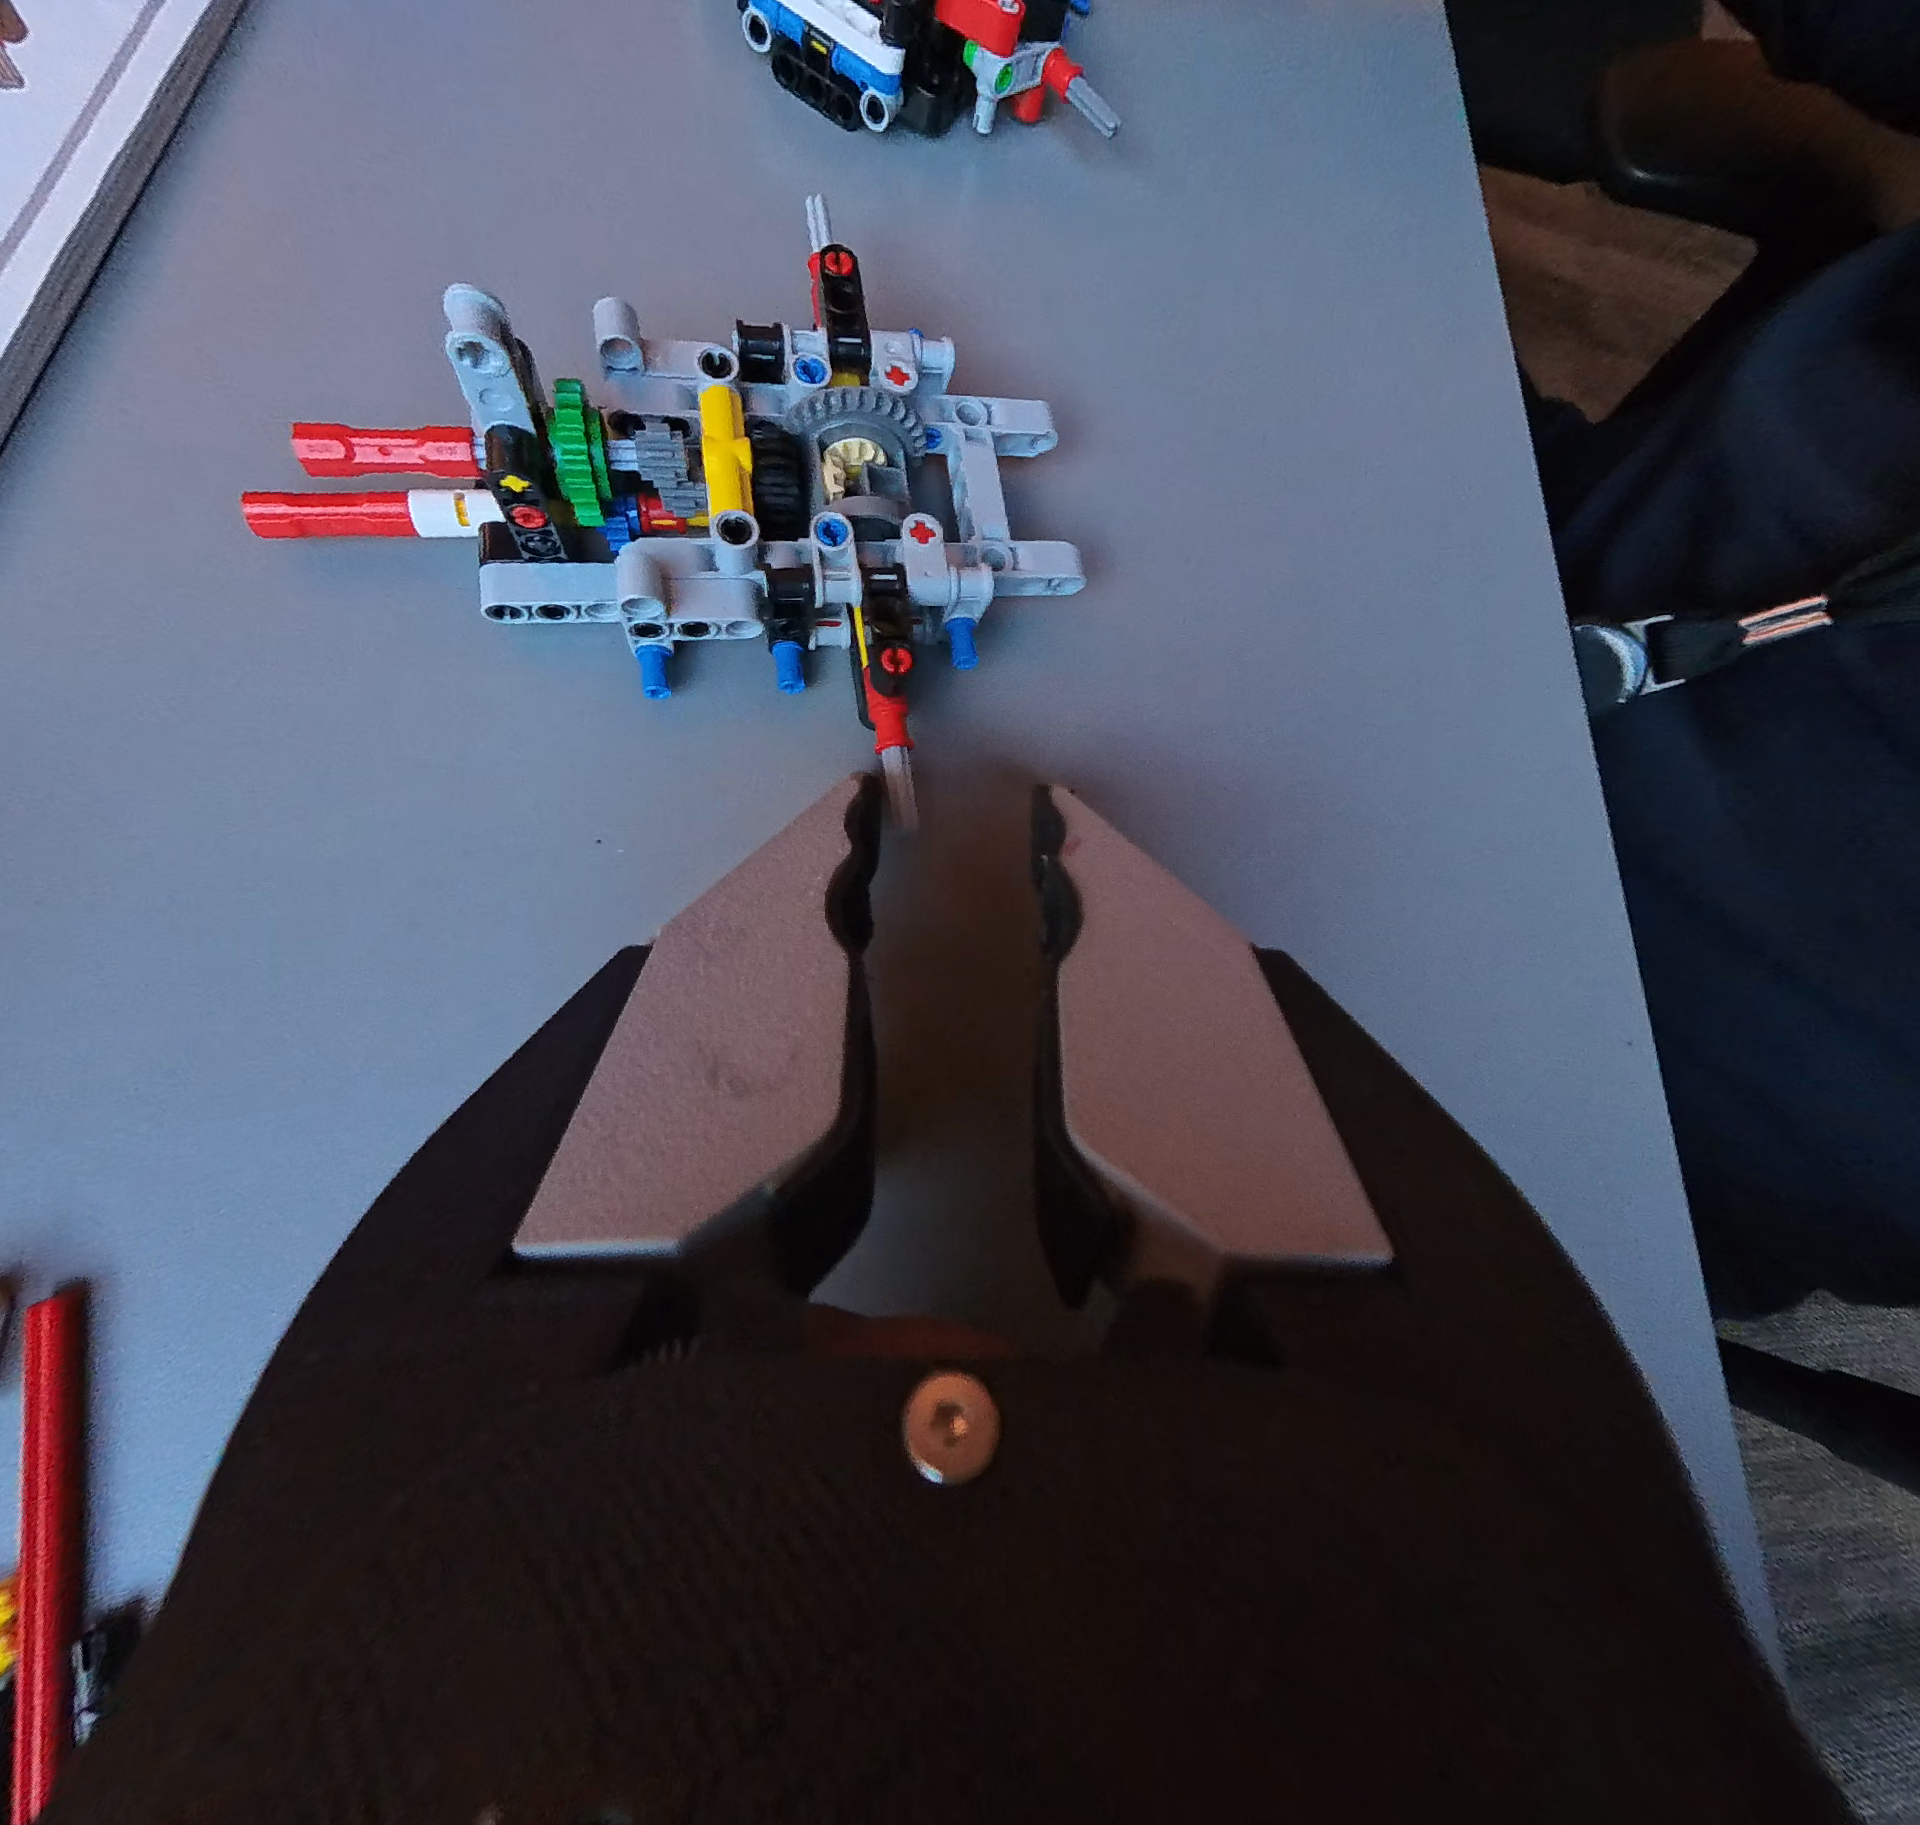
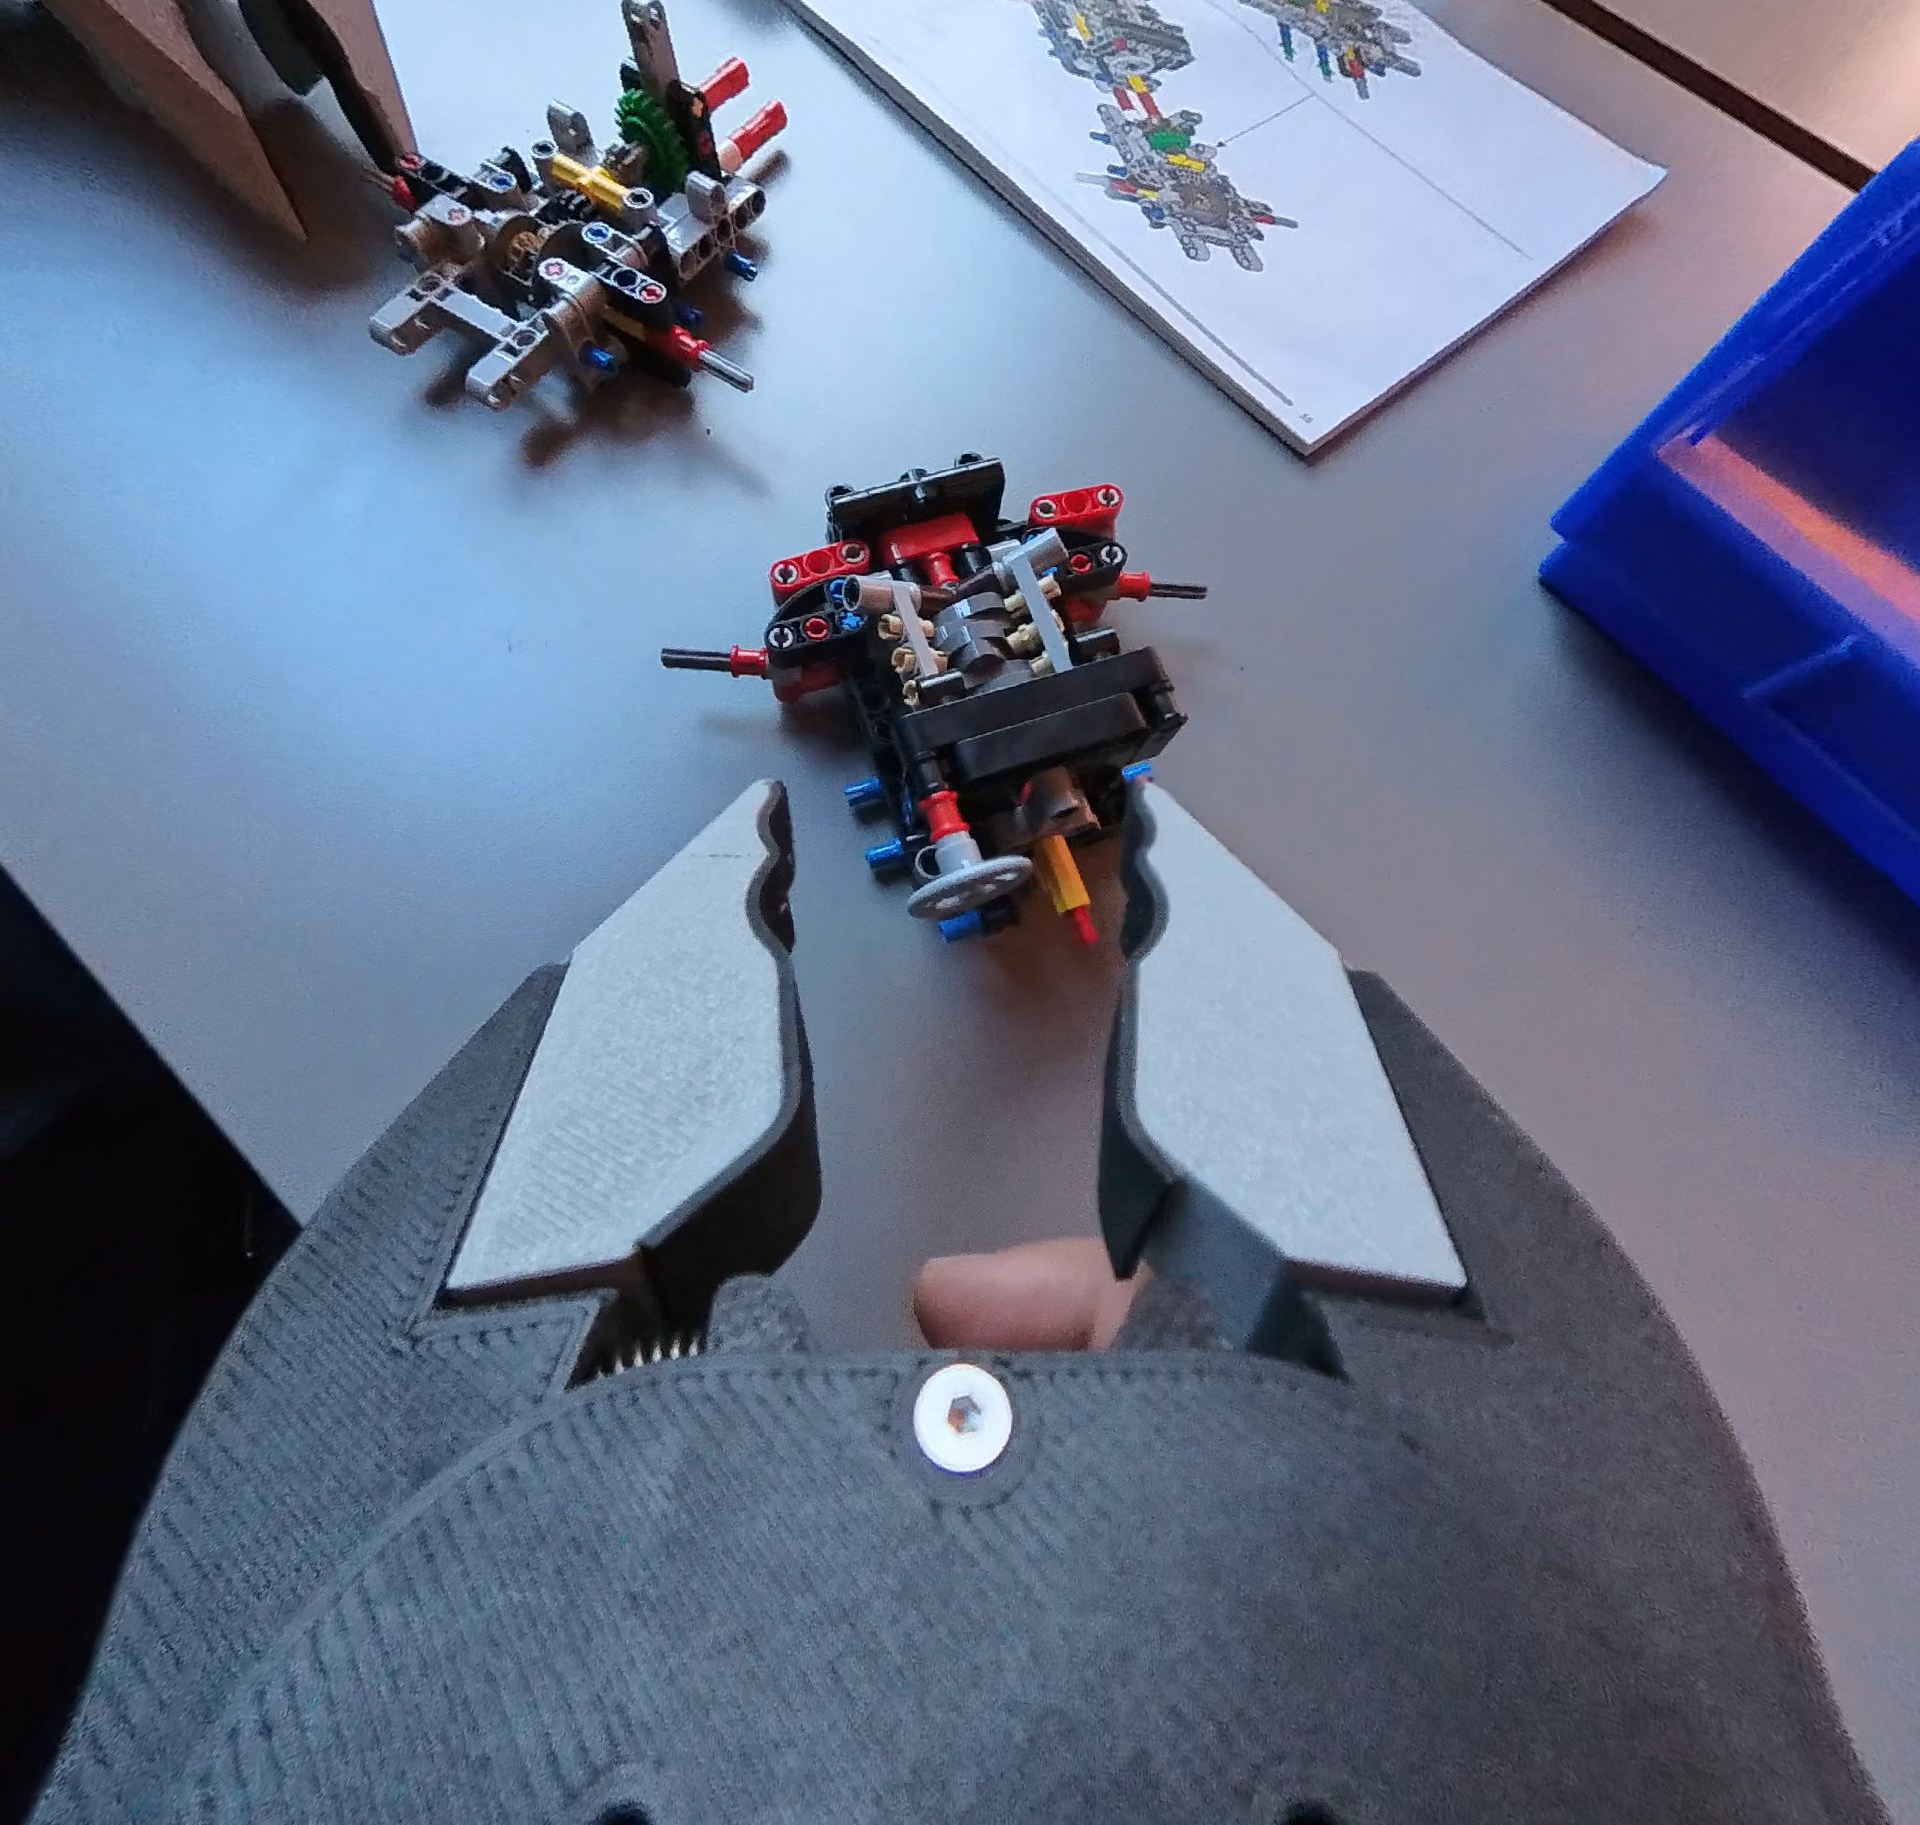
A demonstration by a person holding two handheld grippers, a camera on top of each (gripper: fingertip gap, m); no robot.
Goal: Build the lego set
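A grey-framed gear assembly point(image 1: 748, 487) with a green gear, a yellow part and red rods lies on the grey table point(image 1: 312, 892). Its thin grey axle point(image 1: 902, 788) reaches between the tips of my left gripper point(image 1: 961, 809), close to the left finger point(image 1: 831, 840). The jaws stand apart and do not press on it. My right gripper point(image 2: 956, 809) is open around the near end of a black and red engine-like assembly point(image 2: 987, 674), with a gap on both sides. The gear assembly point(image 2: 561, 248) and the left gripper point(image 2: 348, 188) also show in the right wrist view.
An open instruction booklet point(image 2: 1247, 165) lies at the far right, and a blue bin point(image 2: 1787, 549) stands at the right edge. The engine-like assembly point(image 1: 904, 9) lies beyond the gear assembly. A red rod point(image 1: 47, 1515) lies at the near left. A person's leg point(image 1: 1766, 632) is beside the table edge. The left gripper's tips are roughly 25 centimetres from the right gripper's.
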